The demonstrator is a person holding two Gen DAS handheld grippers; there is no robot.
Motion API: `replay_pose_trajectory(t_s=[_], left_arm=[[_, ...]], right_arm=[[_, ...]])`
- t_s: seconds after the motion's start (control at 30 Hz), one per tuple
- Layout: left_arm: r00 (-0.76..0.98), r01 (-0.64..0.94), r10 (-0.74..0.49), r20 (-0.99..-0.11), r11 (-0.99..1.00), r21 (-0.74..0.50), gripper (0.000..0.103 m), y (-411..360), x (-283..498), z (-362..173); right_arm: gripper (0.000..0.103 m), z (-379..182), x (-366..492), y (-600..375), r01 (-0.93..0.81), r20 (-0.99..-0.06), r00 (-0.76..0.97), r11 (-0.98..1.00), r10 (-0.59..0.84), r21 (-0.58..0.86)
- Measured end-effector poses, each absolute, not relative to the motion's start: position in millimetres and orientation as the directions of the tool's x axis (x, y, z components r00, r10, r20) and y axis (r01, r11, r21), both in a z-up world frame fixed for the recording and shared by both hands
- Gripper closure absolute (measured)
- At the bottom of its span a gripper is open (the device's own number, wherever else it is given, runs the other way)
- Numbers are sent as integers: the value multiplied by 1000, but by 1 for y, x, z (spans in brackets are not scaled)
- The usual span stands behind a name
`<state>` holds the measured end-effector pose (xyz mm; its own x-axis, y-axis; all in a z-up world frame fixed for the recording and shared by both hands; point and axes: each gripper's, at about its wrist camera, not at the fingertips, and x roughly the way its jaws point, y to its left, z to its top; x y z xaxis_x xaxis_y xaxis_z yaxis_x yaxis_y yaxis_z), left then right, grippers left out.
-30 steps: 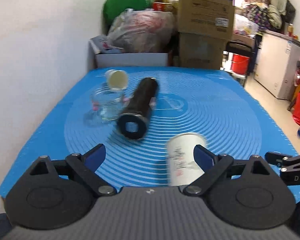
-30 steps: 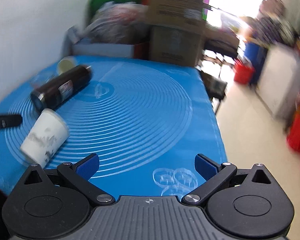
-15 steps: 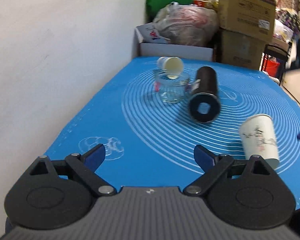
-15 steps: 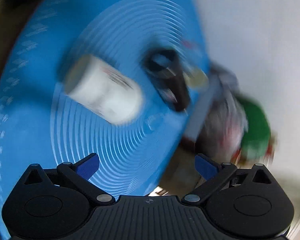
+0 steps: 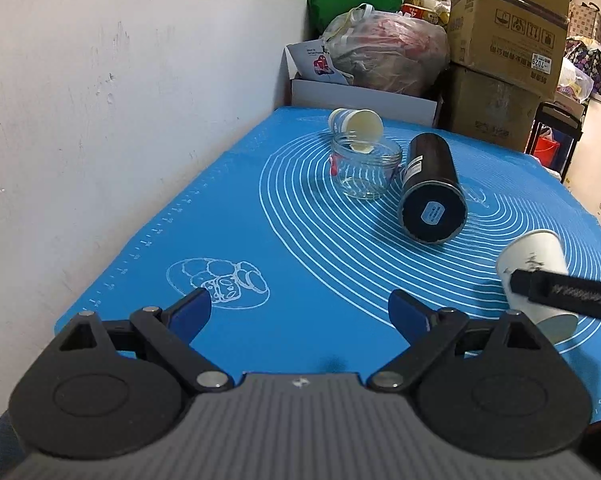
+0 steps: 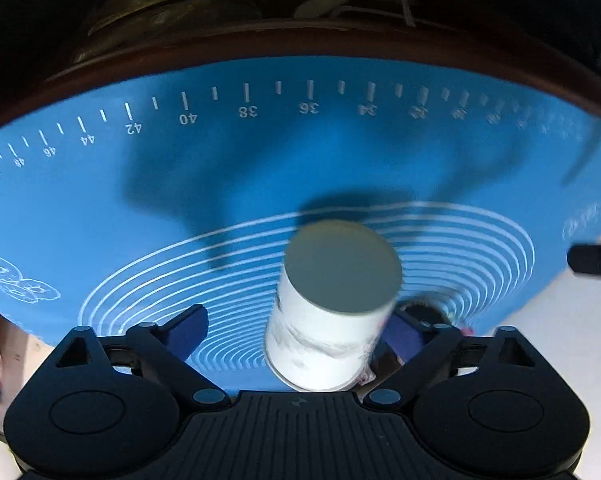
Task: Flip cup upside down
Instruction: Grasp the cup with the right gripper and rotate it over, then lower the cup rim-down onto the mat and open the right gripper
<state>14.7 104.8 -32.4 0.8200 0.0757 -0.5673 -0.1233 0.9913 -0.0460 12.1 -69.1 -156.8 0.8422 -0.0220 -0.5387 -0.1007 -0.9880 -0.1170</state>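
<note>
On the blue silicone mat point(image 5: 228, 216) covering the desk, the white paper cup point(image 5: 534, 276) stands near the right edge, its wide rim down and narrow base up, tilted a little. The right tool point(image 6: 296, 334) reaches around it with fingers spread apart: in the right wrist view the cup point(image 6: 332, 304) sits between the blue pads, closer to the right one, its flat grey base facing the camera; contact with the pads cannot be judged through the blur. In the left wrist view one black finger point(image 5: 564, 294) of that tool crosses the cup's printed wall.

The left tool point(image 5: 300, 312) hangs above the mat's near side, its fingers apart and holding nothing, with bare mat in front of it.

Farther back a smooth black cylinder point(image 5: 430, 188) lies on its side, round end toward the camera with a small blue label. Just left of it a clear glass jar point(image 5: 364, 170) stands upright, and a small paper cup point(image 5: 358, 125) lies tipped behind the jar. A rough white wall point(image 5: 120, 100) runs along the mat's left edge; cardboard boxes point(image 5: 504, 40) and plastic bags point(image 5: 384, 56) crowd the far end. The mat's ruler marks point(image 6: 248, 110) run along its near edge.
</note>
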Motion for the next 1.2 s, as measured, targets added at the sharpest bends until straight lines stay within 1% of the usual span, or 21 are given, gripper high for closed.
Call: replay_pose_trajectory(t_s=[0.03,0.07,0.1,0.23,0.3,0.4,0.5,0.53,0.6,0.63,0.7,0.73,0.77,0.83,0.9,0.93,0.97,1.03,1.1,1.13,1.2], left_arm=[[822,-121,74,-565,992,-46,8,105,14,-32],[822,-119,73,-564,992,-45,8,104,14,-32],[822,-117,72,-565,992,-43,8,103,14,-32],[822,-112,71,-565,993,-38,8,101,14,-32],[823,-113,71,-564,993,-39,8,100,13,-31],[826,-109,70,-559,993,-36,8,98,13,-29],[831,-101,67,-552,994,-31,8,95,13,-26],[833,-99,66,-549,995,-31,8,94,12,-25],[837,-96,64,-544,995,-30,8,92,12,-23],[838,-94,63,-542,995,-30,8,91,12,-22],[840,-92,62,-540,995,-29,8,89,13,-20],[840,-91,61,-539,995,-29,8,88,13,-19],[840,-90,59,-539,995,-30,8,87,14,-18],[840,-85,53,-539,996,-35,8,85,15,-17],[840,-79,48,-541,996,-34,8,82,17,-16],[840,-77,47,-540,996,-33,8,80,18,-16],[840,-76,47,-540,997,-33,8,78,19,-16],[841,-73,43,-539,997,-34,8,74,21,-16],[843,-71,40,-536,997,-37,8,71,22,-15],[845,-70,40,-534,997,-36,8,70,23,-14],[851,-68,42,-524,997,-32,8,66,23,-13]], right_arm=[[18,-158,13,-70,-87,-540,841,-989,-11,-116],[34,-159,13,-69,-82,-538,843,-990,-7,-115],[46,-159,16,-68,-81,-532,847,-990,-6,-117],[47,-158,15,-60,-126,-533,846,-980,-26,-153],[48,-158,14,-56,-157,-535,845,-968,-28,-198],[48,-151,20,-47,-260,-541,840,-911,-50,-320],[48,-132,38,-34,-382,-540,838,-785,-72,-488],[48,-124,45,-31,-433,-542,837,-704,-82,-563],[48,-101,61,-25,-543,-567,817,-471,-105,-695],[48,-82,70,-27,-590,-591,800,-309,-103,-746],[48,-56,78,-33,-632,-628,774,-55,-79,-773],[48,-41,81,-38,-641,-647,761,98,-52,-761],[48,-31,83,-45,-641,-660,751,208,-30,-739],[48,-17,87,-62,-605,-671,741,442,11,-662],[48,-12,86,-82,-560,-686,726,622,50,-548],[48,-9,94,-93,-520,-690,720,713,71,-470],[48,-9,97,-106,-467,-697,711,807,98,-362],[48,-17,109,-130,-361,-709,688,920,153,-151],[49,-32,113,-146,-266,-713,680,964,175,-18],[49,-40,111,-152,-222,-707,688,975,161,6],[49,-52,109,-152,-194,-697,705,981,131,-11]])
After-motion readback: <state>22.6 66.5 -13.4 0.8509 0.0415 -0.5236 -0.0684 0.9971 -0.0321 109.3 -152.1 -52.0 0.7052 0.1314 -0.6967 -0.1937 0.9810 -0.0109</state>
